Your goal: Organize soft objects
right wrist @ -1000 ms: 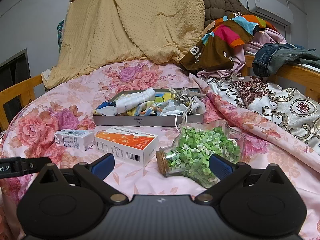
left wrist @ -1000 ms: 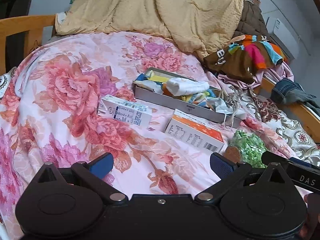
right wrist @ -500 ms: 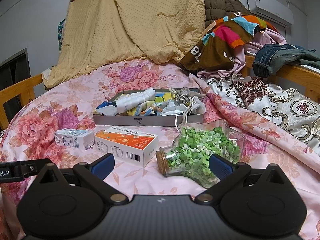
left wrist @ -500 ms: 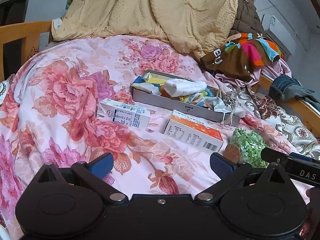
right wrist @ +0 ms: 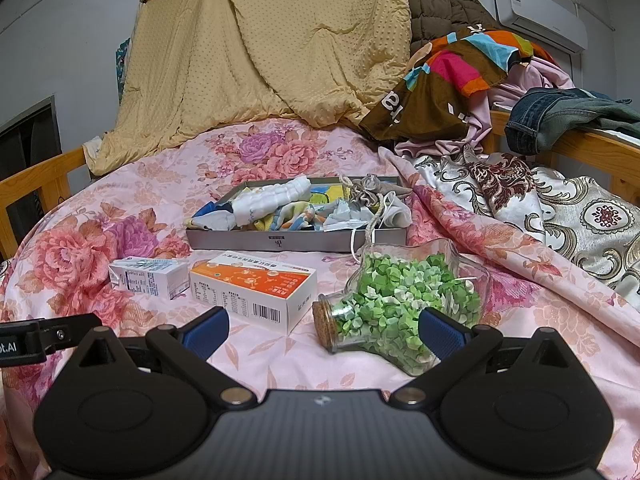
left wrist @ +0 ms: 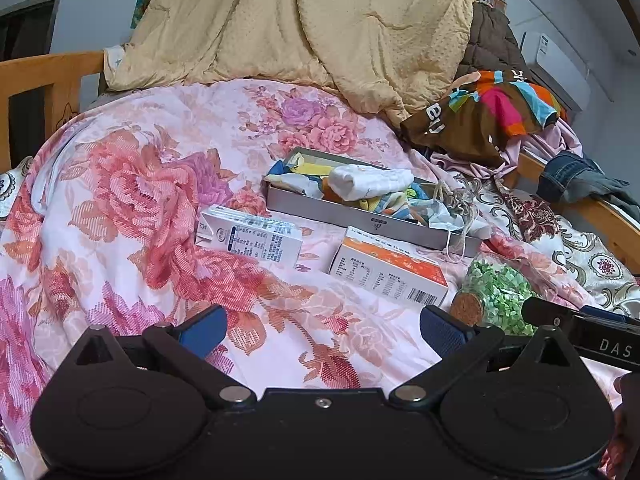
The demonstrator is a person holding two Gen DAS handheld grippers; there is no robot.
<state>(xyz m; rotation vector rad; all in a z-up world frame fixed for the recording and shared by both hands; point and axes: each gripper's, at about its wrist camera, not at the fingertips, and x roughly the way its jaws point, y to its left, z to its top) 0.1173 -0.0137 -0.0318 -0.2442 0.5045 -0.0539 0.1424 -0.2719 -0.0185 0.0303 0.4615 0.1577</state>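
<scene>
Ahead of the left gripper (left wrist: pixel 322 330), whose jaws stand wide apart with nothing between them, the flowered bedspread (left wrist: pixel 132 208) fills most of the left wrist view. Beyond the jaws and a little right sits the grey tray (left wrist: pixel 360 216) heaped with soft cloths, a rolled white towel (left wrist: pixel 370 182) on top; the tray's long axis slants from upper left to lower right. Nearer the jaws lie a white carton (left wrist: pixel 250 236) and an orange box (left wrist: pixel 390 270). Only the cork end and part of the jar of green paper stars (left wrist: pixel 498 296) show, just past the right finger.

From the right wrist view, the right gripper (right wrist: pixel 324 330) is likewise spread wide and empty. Here the whole jar (right wrist: pixel 404 300) shows, lying on its side between the fingers' line and the tray, cork pointing left. The tray (right wrist: pixel 296 240) lies straight beyond the jaws, long axis left to right, and the towel (right wrist: pixel 272 198) slants up to the right.
</scene>
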